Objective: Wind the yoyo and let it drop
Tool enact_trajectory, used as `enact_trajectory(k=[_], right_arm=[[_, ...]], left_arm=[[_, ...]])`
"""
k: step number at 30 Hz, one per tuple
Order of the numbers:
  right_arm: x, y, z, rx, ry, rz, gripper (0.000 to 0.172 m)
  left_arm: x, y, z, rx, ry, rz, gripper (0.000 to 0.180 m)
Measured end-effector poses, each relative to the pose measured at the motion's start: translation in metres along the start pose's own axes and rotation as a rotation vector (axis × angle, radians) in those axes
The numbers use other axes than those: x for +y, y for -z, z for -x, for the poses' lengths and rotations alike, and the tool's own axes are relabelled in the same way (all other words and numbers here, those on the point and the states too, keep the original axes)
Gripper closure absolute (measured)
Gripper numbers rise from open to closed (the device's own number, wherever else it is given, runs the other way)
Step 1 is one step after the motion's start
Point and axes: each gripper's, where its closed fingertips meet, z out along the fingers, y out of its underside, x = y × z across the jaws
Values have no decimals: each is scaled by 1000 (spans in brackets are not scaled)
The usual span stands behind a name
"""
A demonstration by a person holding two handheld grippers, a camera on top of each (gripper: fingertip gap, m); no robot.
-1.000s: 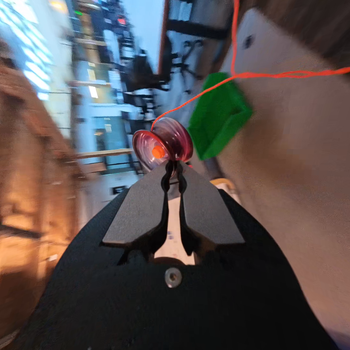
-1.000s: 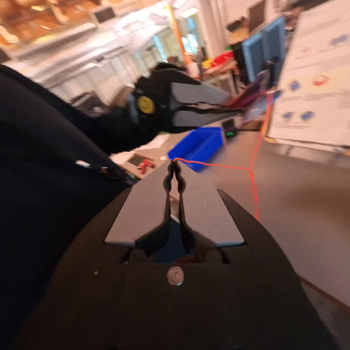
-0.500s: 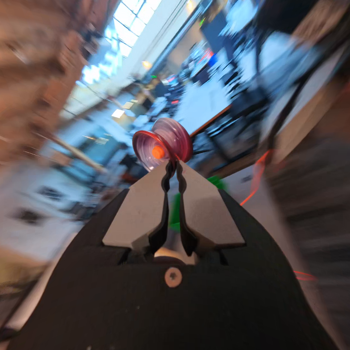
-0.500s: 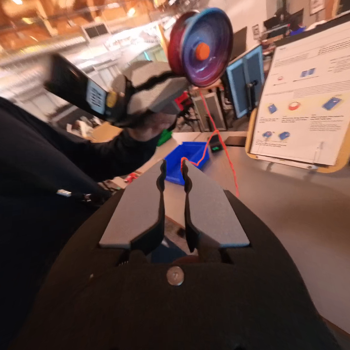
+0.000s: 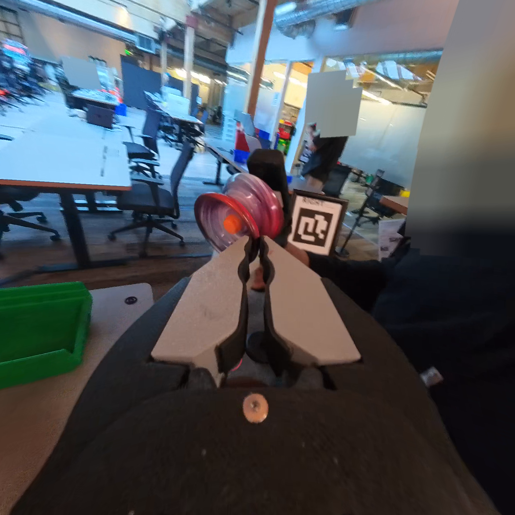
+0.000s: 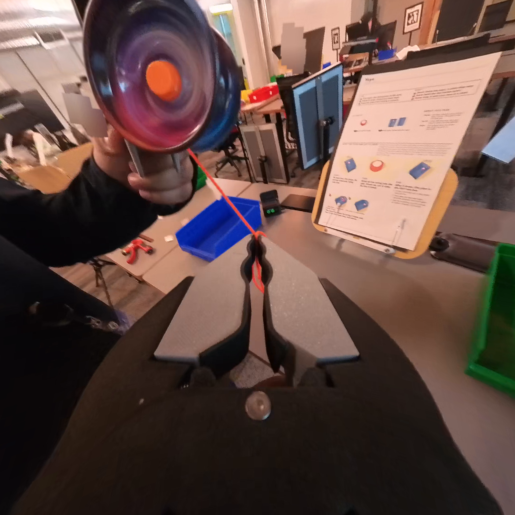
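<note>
Yoyo held up, string stretched tight
The left gripper fingers pinch the yoyo; the right gripper fingers pinch its orange string.

Left wrist cam sits low behind its fingers, above the table's edge by the green bin, facing out over the office floor. Right wrist cam faces across the table toward the far edge. Both catch the yoyo close up.

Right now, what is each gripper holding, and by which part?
Left gripper pinches the yoyo at its rim. Right gripper clamps the orange string near its end.
</note>
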Motion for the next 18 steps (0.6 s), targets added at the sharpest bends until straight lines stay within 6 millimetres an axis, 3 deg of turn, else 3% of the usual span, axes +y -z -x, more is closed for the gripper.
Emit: enact_trajectory(k=[2,6,11,13,16,18], right_arm=[[1,9,-8,50,27,18,172],[-5,32,-23,143,63,23,172],[-5,40,-4,76,50,62,172],[6,35,-4,100,44,121,172],[27,31,-24,196,41,231,172],[35,32,-29,205,5,251,172]], left_arm=[[12,11,-7,85,-10,93,179],[62,34,-10,167,-45,422,179],[126,62,27,-34,-319,933,180],[140,62,19,12,-382,1031,180],[159,58,13,85,-463,1087,180],[165,57,27,33,-506,1115,180]])
